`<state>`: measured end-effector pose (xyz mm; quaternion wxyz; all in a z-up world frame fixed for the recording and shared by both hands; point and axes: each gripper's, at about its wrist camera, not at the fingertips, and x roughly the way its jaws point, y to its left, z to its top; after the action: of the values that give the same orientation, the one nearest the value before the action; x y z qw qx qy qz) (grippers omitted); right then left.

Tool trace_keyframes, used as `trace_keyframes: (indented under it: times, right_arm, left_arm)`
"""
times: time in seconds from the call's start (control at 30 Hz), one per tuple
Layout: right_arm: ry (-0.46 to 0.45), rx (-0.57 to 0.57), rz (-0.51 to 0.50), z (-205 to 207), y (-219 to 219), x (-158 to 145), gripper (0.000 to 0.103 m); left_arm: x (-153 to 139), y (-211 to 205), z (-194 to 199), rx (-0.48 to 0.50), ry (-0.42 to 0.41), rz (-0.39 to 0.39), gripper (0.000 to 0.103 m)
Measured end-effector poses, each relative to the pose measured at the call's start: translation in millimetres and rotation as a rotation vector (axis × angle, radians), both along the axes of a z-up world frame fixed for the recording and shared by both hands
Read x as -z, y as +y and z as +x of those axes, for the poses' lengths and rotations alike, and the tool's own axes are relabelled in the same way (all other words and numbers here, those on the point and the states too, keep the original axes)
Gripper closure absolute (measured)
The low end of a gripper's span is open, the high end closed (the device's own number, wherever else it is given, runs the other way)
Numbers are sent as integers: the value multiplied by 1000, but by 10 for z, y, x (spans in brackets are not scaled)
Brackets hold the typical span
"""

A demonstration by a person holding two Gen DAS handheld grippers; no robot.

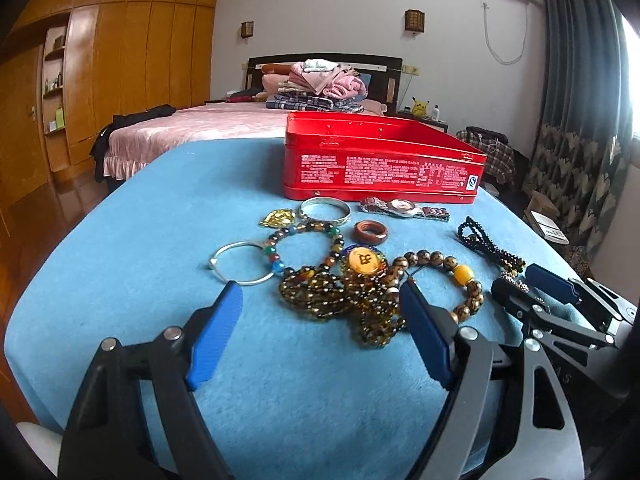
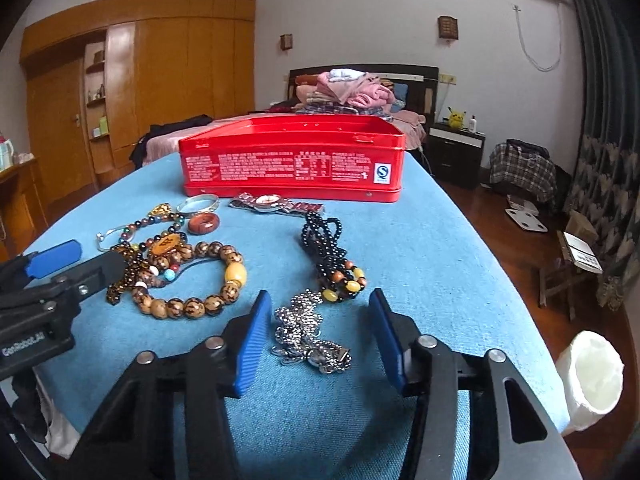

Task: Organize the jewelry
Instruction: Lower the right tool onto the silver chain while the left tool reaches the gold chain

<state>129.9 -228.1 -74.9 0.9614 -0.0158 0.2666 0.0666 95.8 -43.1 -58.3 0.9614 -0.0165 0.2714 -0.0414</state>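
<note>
Jewelry lies on a blue cloth (image 1: 132, 240) in front of an open red tin (image 1: 380, 168). My left gripper (image 1: 320, 292) stands open around a heap of amber bead strands (image 1: 340, 300) topped by a round orange pendant (image 1: 363, 263); its left pad is clear of the beads. My right gripper (image 2: 320, 300) is open too, with a silver chain (image 2: 308, 332) lying between its pads, apart from both. A black bead necklace (image 2: 326, 244) stretches just beyond that chain. A large brown bead bracelet (image 2: 192, 304) rests between the two grippers.
Near the tin lie a wristwatch (image 2: 272, 203), a brown ring (image 1: 371, 232), silver bangles (image 1: 325, 209), a gold pendant (image 1: 278, 218) and a multicolour bead bracelet (image 1: 304, 246). The cloth's edge drops to a wooden floor (image 2: 500, 236) on the right. A white bin (image 2: 592, 380) stands beside it.
</note>
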Motion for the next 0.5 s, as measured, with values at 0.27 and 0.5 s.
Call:
trace_keyframes:
  times: [0.27,0.5]
  right_arm:
    - [-6,5,-5,3,-49,-8,75]
    - [-8,4,10,7,-76,-11,75]
  left_arm:
    - [75,-68,83,10,35,-23,40]
    - [84,-26,73,10,42,-25,72]
